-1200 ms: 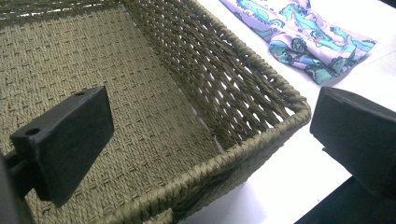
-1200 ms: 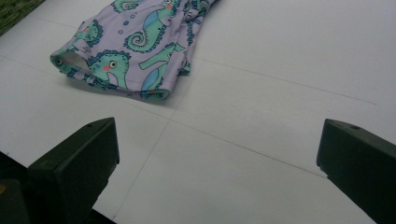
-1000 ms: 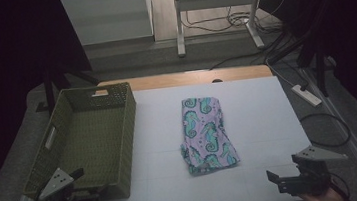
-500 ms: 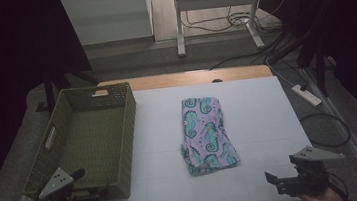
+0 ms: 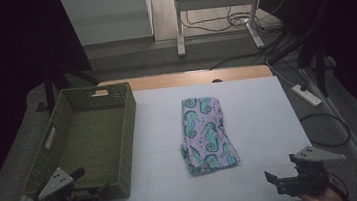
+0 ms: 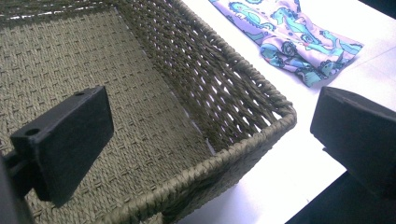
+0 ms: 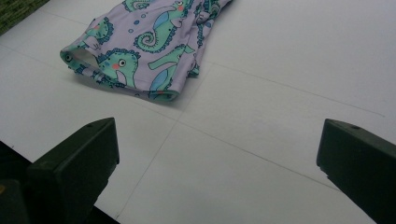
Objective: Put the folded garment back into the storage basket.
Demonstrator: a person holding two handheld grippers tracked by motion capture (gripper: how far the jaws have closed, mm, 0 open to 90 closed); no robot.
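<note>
A folded lilac cloth with teal seahorses [image 5: 206, 134] lies on the white table [image 5: 258, 117], slightly right of centre. To its left stands an empty green woven basket [image 5: 131, 125]. My left gripper [image 5: 90, 184] hovers open at the basket's near right corner. In the left gripper view the left gripper [image 6: 210, 126] spans that basket rim [image 6: 261, 93], with the cloth [image 6: 289, 32] beyond. My right gripper [image 5: 280, 170] is open at the table's near right edge. In the right gripper view the right gripper [image 7: 219, 154] holds nothing over the bare table [image 7: 280, 70], and the cloth [image 7: 149, 42] lies ahead to the left.
A wooden strip [image 5: 189, 77] borders the table's far edge. Behind it stand metal desk legs [image 5: 178, 25] and tangled floor cables. A white power strip [image 5: 306, 94] lies on the floor to the right. Bare table surrounds the cloth.
Both grippers have shifted only slightly near the table's front edge and stay open. The cloth and the basket have not moved.
</note>
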